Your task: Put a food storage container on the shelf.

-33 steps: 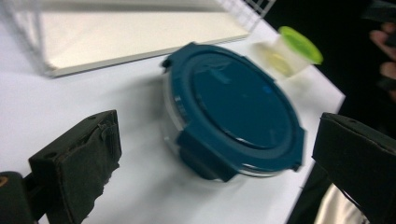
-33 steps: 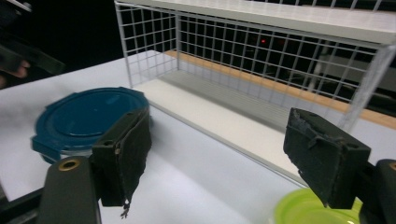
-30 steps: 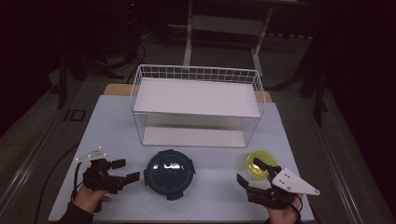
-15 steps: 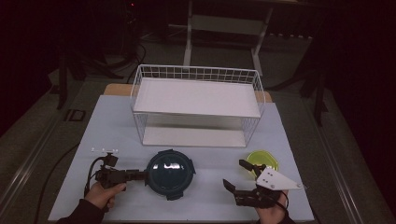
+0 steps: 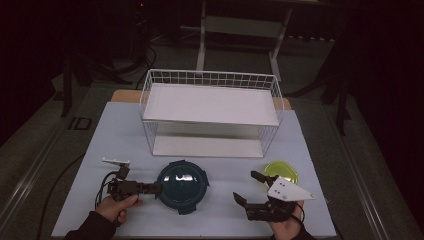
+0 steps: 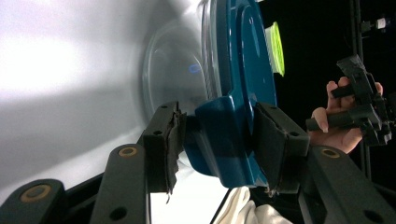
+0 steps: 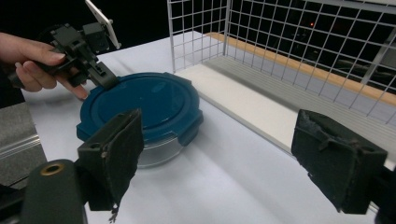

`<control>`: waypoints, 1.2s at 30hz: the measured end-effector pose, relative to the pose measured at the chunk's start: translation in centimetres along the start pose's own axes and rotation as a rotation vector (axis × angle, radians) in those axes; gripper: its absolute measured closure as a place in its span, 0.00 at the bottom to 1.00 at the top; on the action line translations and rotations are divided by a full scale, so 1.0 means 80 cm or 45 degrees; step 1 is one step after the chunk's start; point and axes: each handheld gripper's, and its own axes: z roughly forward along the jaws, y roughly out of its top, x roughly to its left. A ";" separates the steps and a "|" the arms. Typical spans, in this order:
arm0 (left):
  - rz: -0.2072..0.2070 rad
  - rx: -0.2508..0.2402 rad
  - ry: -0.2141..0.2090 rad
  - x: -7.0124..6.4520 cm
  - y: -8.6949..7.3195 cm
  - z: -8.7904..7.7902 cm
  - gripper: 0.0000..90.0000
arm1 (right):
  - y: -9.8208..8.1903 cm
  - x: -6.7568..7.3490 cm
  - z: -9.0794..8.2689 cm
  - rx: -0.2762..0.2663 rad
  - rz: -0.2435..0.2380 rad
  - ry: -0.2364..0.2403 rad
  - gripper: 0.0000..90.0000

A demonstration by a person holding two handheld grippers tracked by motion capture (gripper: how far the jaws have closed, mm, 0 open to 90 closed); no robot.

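Two grippers are near the front edge of the table (image 5: 125, 125). We see the left gripper (image 5: 156, 187) with its jaws just closing around a side clip of the blue lid (image 5: 182, 183) on the round glass box (image 7: 154, 156). The right gripper (image 5: 248, 187) is wide open and holds nothing, beside the green lid (image 5: 281, 171).

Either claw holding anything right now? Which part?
Left claw has just been closing on a latch tab of the blue container lid; both pads look on it. Right claw is open, holding nothing.
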 end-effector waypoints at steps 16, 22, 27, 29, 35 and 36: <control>0.124 -0.028 0.064 -0.018 -0.004 0.003 0.60 | 0.002 -0.011 0.048 0.154 0.280 0.171 0.12; 0.227 -0.019 0.068 -0.027 -0.008 0.003 0.60 | -0.006 -0.017 0.082 0.245 0.425 0.282 0.19; 0.289 -0.011 0.055 -0.028 -0.010 0.003 0.61 | -0.011 -0.023 0.104 0.292 0.505 0.366 0.26; 0.317 -0.003 0.053 -0.030 -0.011 0.002 0.61 | -0.011 -0.025 0.111 0.305 0.533 0.391 0.28; 0.361 0.002 0.046 -0.033 -0.014 0.002 0.61 | -0.014 -0.024 0.130 0.374 0.547 0.408 0.33; 0.365 0.002 0.042 -0.033 -0.014 0.001 0.61 | -0.015 -0.025 0.133 0.391 0.559 0.411 0.34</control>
